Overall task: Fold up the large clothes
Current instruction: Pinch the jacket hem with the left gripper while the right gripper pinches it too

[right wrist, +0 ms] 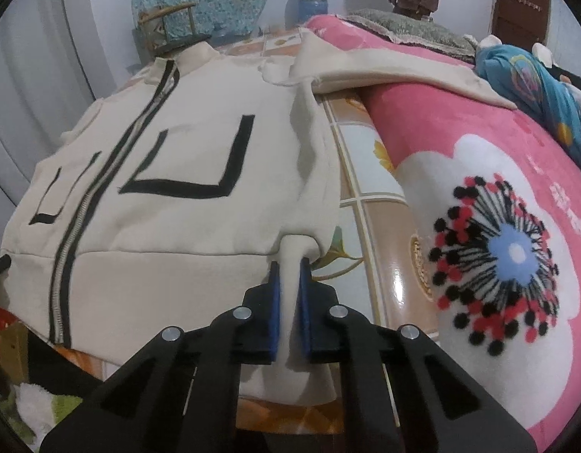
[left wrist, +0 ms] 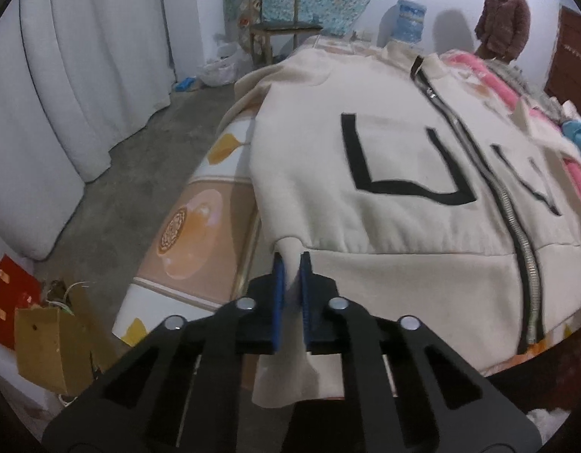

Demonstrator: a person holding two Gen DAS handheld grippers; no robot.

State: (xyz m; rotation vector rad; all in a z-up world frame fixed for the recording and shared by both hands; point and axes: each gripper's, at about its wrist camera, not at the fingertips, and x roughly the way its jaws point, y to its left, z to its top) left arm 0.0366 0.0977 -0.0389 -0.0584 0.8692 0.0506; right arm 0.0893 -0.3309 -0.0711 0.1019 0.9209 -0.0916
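- The left gripper point(left wrist: 290, 260) has its two blue-padded fingers point(left wrist: 278, 283) pinching a fold of cream cloth at the bottom left corner of the jacket point(left wrist: 396, 173).
- The right gripper point(right wrist: 289, 266) does likewise: its two fingers point(right wrist: 304, 287) are clamped on a fold at the jacket's bottom right corner.
- The one jacket lies spread face up on the bed point(left wrist: 199, 234), zip point(left wrist: 524, 264) closed down the middle, hem nearest the grippers, collar farthest.
- Black letter shapes sit on the chest, on both sides of the zip.
- Beside the jacket, in the right wrist view, lies one pink blanket point(right wrist: 498, 196) with a large flower print; one jacket sleeve point(right wrist: 396, 71) rests across its far end.
- On the floor left of the bed stand one brown paper bag point(left wrist: 52, 347) and one red bag point(left wrist: 14, 294).
- White curtains point(left wrist: 86, 68) hang along the left wall.
- Farther off stand one wooden chair point(left wrist: 279, 26) and one blue water jug point(left wrist: 409, 19) against the wall.
- One person point(left wrist: 503, 19) in a dark red coat stands at the far end of the bed.
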